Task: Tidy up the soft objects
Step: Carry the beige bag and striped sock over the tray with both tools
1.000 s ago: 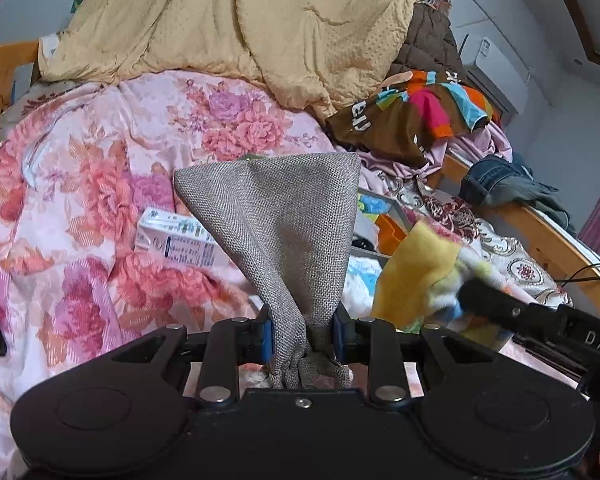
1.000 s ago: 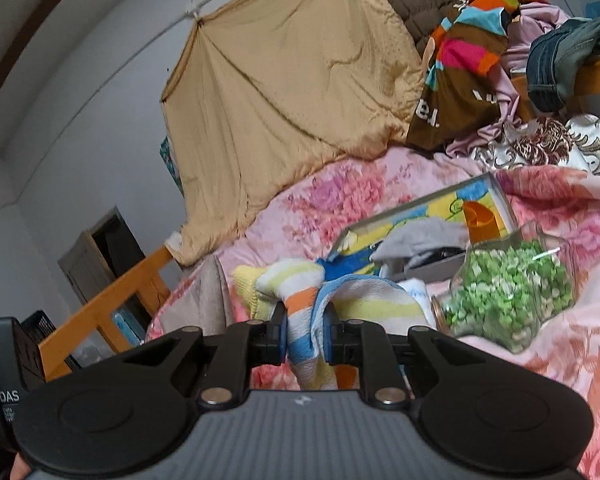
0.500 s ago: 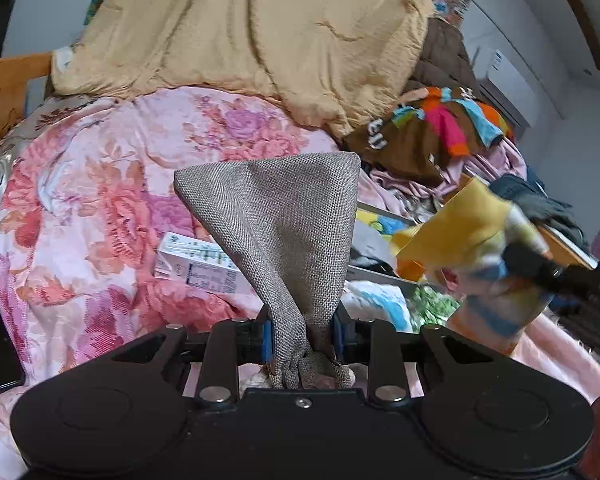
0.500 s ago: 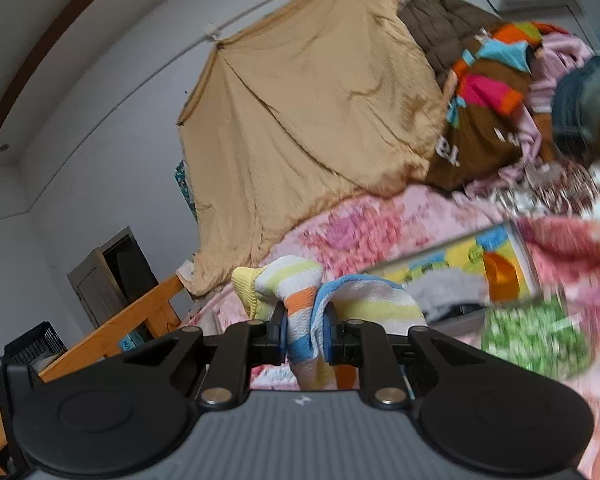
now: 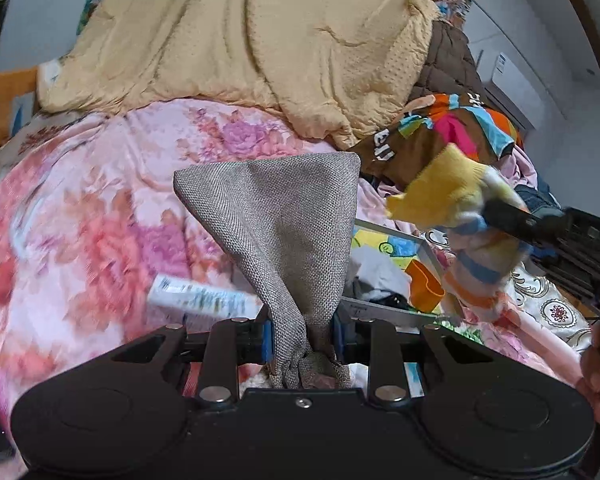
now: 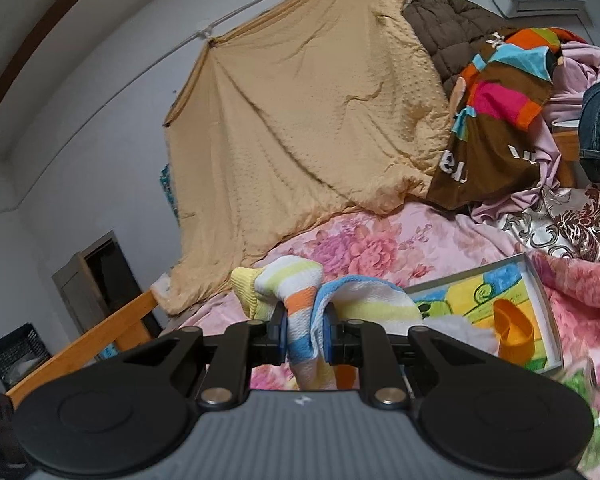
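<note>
The left gripper has its jaws clamped on a bunched grey woven cloth, which fans upward above the pink floral bedspread. The right gripper has its jaws pressed together on a striped towel of yellow, orange, blue and white, held up off the bed to the right of the grey cloth. Below and between them lies an open flat box with an orange cup inside. A tan blanket hangs at the far side.
</note>
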The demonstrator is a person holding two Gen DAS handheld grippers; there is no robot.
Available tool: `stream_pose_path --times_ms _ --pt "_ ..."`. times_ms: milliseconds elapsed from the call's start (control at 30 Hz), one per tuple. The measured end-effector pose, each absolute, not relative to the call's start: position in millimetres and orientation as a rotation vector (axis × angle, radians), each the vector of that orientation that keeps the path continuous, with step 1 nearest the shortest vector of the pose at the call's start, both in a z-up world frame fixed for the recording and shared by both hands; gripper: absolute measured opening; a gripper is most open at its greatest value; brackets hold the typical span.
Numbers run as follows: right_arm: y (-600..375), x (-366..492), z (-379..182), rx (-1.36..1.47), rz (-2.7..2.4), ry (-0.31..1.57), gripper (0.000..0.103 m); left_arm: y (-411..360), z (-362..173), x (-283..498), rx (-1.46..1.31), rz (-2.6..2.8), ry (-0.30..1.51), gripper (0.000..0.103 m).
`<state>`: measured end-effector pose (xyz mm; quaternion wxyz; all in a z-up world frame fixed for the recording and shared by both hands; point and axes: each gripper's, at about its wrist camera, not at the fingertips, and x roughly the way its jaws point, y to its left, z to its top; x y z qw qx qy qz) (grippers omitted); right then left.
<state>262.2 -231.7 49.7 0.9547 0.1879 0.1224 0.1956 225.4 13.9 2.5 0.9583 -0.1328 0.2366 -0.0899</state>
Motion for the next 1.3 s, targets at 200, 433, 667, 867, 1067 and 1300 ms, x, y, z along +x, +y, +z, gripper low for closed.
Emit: stream_pose_path --times_ms 200,433,667,867,1067,1300 --pt "-256 305 33 0.422 0.346 0.252 0.019 -6 1 278 -0.233 -0.219 0.511 0.03" --pt "-285 351 14 0.464 0.293 0.257 0.019 -23 -9 348 -0.28 -0.206 0.535 0.03" --pt "-300 383 -3 0.528 0.287 0.275 0.019 -38 -9 409 -0.288 -0.207 0.541 0.03" --pt "-311 401 -18 0.587 0.253 0.335 0.019 -51 -11 447 -0.317 -0.196 0.552 0.03" --pt "-316 414 -27 0.649 0.225 0.388 0.019 -66 -30 470 -0.376 -0.192 0.601 0.03" --pt "-306 424 -39 0.647 0.219 0.45 0.019 -74 -50 479 -0.347 -0.193 0.657 0.03"
